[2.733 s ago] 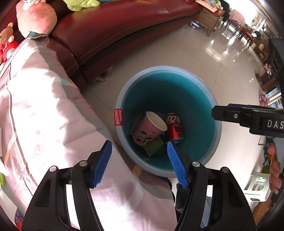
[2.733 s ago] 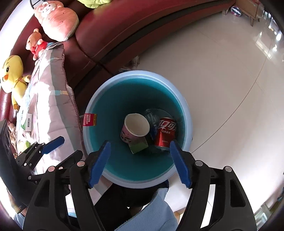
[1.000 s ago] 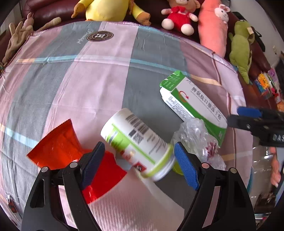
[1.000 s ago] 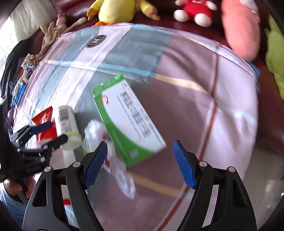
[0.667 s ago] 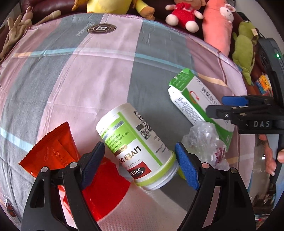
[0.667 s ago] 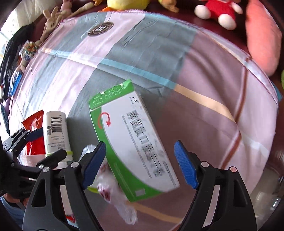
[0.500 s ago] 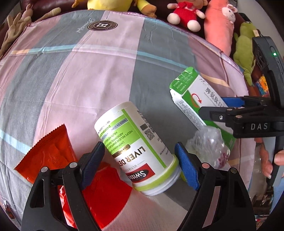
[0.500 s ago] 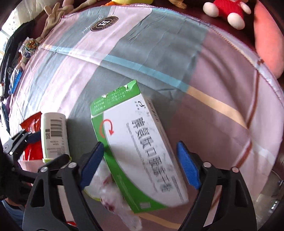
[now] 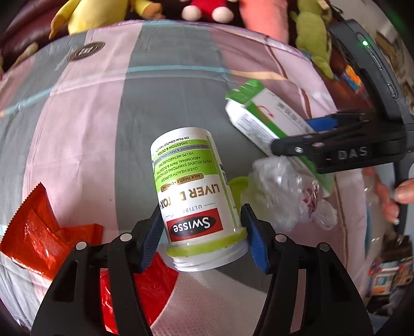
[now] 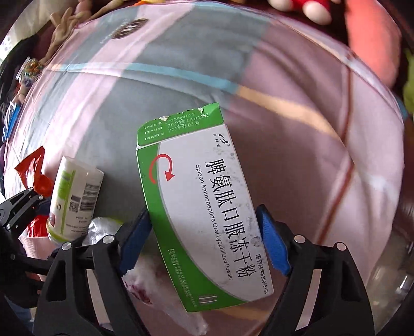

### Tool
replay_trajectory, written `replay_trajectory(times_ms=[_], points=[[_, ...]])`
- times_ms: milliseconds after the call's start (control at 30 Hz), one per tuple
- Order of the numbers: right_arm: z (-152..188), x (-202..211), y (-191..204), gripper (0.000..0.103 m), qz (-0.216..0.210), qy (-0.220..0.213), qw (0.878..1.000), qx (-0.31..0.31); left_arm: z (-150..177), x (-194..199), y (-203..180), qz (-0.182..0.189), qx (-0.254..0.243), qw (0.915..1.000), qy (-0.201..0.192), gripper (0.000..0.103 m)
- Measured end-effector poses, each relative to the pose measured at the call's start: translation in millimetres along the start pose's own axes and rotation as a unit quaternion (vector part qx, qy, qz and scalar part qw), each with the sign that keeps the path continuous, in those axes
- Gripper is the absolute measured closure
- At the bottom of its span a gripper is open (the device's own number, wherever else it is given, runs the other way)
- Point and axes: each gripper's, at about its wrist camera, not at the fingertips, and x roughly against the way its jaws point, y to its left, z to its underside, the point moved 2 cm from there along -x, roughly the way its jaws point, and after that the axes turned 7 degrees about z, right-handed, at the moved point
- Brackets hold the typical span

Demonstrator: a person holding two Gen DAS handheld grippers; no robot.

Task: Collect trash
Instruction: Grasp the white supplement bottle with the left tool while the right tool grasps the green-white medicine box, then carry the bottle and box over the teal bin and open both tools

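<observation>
Both tools have closed in: left tool (image 9: 203,232) pinches the light, rigid bottle (image 9: 196,191) near its neck, right tool (image 10: 204,240) clamps the crushable box (image 10: 204,214) beside it.

Both my views are bright with daylight, strongest low down, where a white patch of the bedspread (image 9: 214,297) under my left claw (image 9: 203,232) is nearly washed out. The supplement bottle (image 9: 191,191) casts a soft shadow to its left on the grey stripe. Glare flashes off the red foil wrapper (image 9: 38,240) and the crinkled clear plastic (image 9: 289,188). Print on the bottle and on the green and white box (image 10: 204,214) reads sharp in the centre; towards the rims the plush toys (image 9: 98,13) smear and bend, and the corners go black. The far stripes in my right view look blurred.
</observation>
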Motion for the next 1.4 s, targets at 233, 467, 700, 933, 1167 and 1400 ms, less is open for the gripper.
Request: replay_trajectory(times_ms=[233, 467, 700, 933, 1167, 1400], points=[[41, 5, -22, 0.026, 0.019, 0.019, 1.0, -0.01, -12, -1, 7, -0.021, 0.031, 0.9992, -0.012, 0.04], [51, -9, -15, 0.028, 0.051, 0.022, 0.998, -0.008, -14, -7, 10, -0.039, 0.043, 0.9981, -0.02, 0.049], [77, 12, -14, 0.029, 0.027, -0.007, 0.999, -0.039, -7, 22, 0, -0.098, 0.029, 0.9929, -0.061, 0.049], [109, 59, -32, 0.029, 0.008, -0.043, 0.996, -0.081, 3, 54, -36, -0.103, 0.006, 0.9903, -0.093, 0.049], [141, 102, -52, 0.029, -0.019, -0.08, 0.987, -0.135, 24, 69, -97, -0.061, -0.042, 0.9922, -0.1, 0.049], [211, 121, -96, 0.029, -0.025, -0.102, 0.973, -0.206, 45, 42, -183, -0.009, -0.106, 0.9919, -0.069, 0.049]])
